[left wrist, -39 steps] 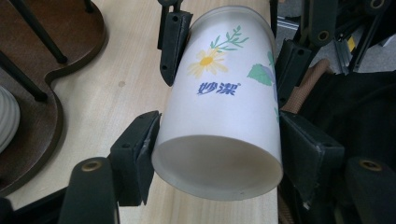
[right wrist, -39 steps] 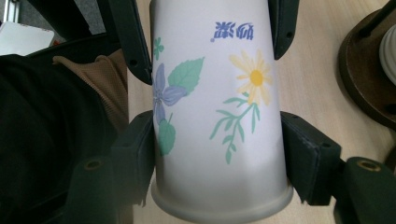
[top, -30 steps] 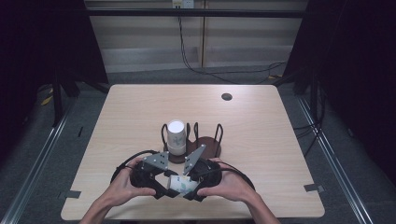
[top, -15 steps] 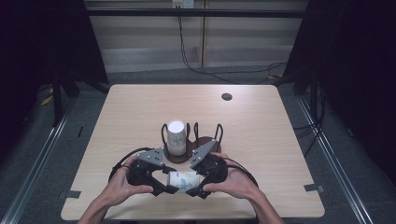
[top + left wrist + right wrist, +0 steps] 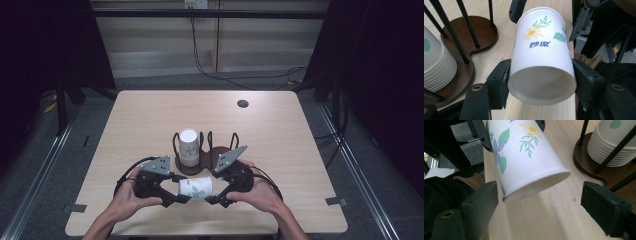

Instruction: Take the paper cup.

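The paper cup [image 5: 541, 57] is white with a daisy, green sprigs and blue lettering, lying sideways just above the table [image 5: 300, 150]. The left gripper [image 5: 172, 192] clamps its base end; the right gripper [image 5: 220, 192] has just let go, jaws spread around what looks like the rim.

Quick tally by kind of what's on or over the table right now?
Loose paper cup, held sideways in the left gripper: 1
Stack of paper cups: 1
Wooden cup rack: 1
Grippers, counting the open right gripper: 2
Total: 5
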The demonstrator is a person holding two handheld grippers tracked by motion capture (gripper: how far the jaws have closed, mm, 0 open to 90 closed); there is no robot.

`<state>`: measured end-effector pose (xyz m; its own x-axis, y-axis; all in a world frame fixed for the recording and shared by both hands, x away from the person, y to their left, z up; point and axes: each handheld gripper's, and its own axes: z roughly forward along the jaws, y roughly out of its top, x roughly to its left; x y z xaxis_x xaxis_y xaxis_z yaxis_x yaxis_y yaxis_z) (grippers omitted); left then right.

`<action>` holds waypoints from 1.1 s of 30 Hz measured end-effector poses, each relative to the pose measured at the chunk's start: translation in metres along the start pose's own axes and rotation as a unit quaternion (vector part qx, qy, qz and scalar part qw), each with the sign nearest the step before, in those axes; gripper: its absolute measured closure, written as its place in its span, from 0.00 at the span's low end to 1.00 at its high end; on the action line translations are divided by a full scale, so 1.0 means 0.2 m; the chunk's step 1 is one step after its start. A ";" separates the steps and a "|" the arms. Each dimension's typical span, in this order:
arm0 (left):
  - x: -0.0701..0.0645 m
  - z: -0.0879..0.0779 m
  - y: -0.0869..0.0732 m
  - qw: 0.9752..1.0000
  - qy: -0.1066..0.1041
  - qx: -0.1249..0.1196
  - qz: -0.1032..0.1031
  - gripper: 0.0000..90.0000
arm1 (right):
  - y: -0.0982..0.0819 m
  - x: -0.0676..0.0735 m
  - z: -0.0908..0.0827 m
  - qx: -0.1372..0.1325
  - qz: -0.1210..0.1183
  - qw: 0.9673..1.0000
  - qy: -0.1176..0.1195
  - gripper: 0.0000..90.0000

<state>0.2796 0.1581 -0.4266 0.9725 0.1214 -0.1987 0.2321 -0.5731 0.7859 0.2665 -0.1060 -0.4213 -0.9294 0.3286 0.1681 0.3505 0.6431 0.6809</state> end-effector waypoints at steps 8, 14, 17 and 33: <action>0.01 -0.03 -0.01 0.999 0.014 -0.031 -0.008 0.41 | -0.02 -0.01 -0.05 -0.036 0.008 0.999 -0.004 0.15; 0.02 -0.04 -0.02 0.998 0.019 -0.051 -0.014 0.41 | -0.04 -0.02 -0.08 -0.062 0.020 0.998 -0.004 0.16; 0.01 -0.05 -0.02 0.998 0.020 -0.061 -0.012 0.41 | -0.05 -0.03 -0.09 -0.079 0.024 0.997 0.000 0.16; 0.02 -0.04 -0.04 0.994 0.025 -0.109 -0.019 0.40 | -0.10 -0.04 -0.11 -0.135 0.055 0.989 0.006 0.16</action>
<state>0.2811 0.1700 -0.4279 0.9614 0.1827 -0.2056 0.2619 -0.3798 0.8872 0.2650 -0.1370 -0.4195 -0.8890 0.3771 0.2599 0.4082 0.3952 0.8229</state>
